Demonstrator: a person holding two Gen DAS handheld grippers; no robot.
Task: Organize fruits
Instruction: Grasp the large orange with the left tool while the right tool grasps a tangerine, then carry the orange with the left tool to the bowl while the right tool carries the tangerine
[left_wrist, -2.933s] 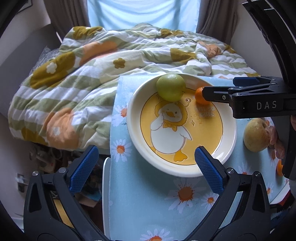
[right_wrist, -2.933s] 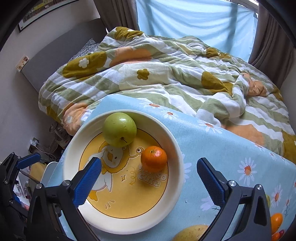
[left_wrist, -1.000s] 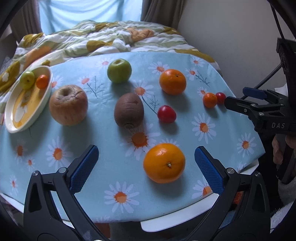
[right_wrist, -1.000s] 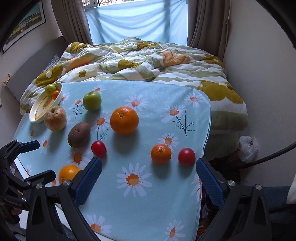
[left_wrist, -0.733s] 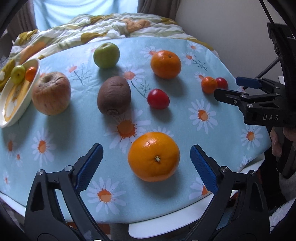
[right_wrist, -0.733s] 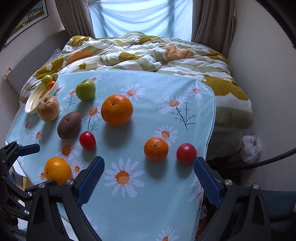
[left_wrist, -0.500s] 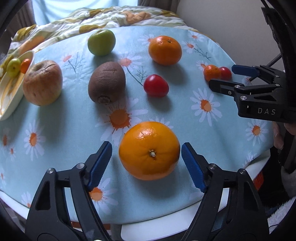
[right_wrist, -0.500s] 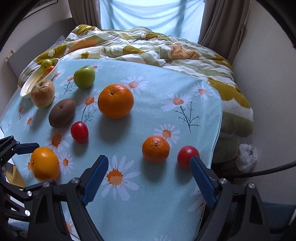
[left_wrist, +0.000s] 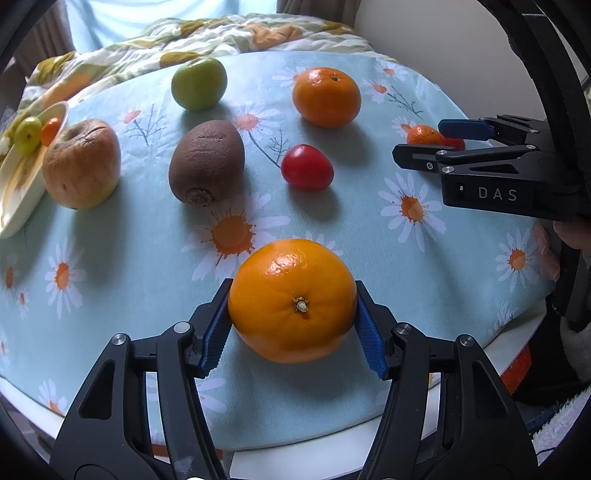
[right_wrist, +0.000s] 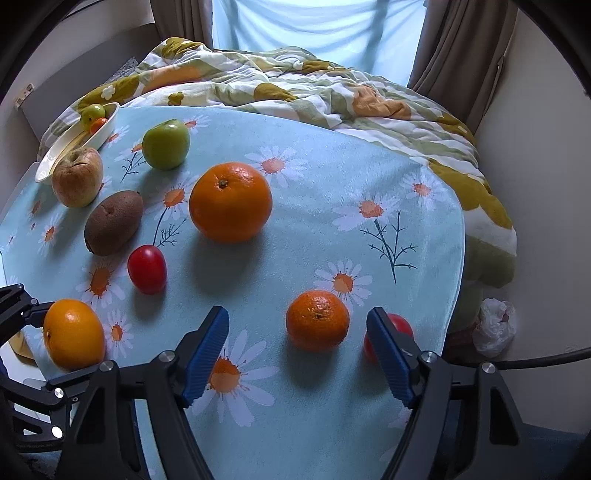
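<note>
A large orange (left_wrist: 291, 301) rests on the daisy tablecloth (left_wrist: 140, 258) near its front edge. My left gripper (left_wrist: 291, 332) is closing on it, and both blue pads touch its sides. My right gripper (right_wrist: 297, 354) is closing too. A small mandarin (right_wrist: 317, 319) sits between its fingers, and the pads stand clear of it. A small red tomato (right_wrist: 399, 323) is partly hidden behind the right finger. Farther back lie a second orange (right_wrist: 231, 201), a red tomato (right_wrist: 147, 269), a kiwi (right_wrist: 113, 222), a wrinkled apple (right_wrist: 77, 176) and a green apple (right_wrist: 166, 144).
A cream plate (right_wrist: 110, 118) at the table's far left holds a small green fruit and a small orange one. A bed with a flowered quilt (right_wrist: 295, 85) lies beyond the table. A wall runs along the right, with a white bag (right_wrist: 495, 326) on the floor.
Both grippers sank toward the table and their jaws narrowed. The left pads came in against the large orange. The right fingers now flank the small mandarin.
</note>
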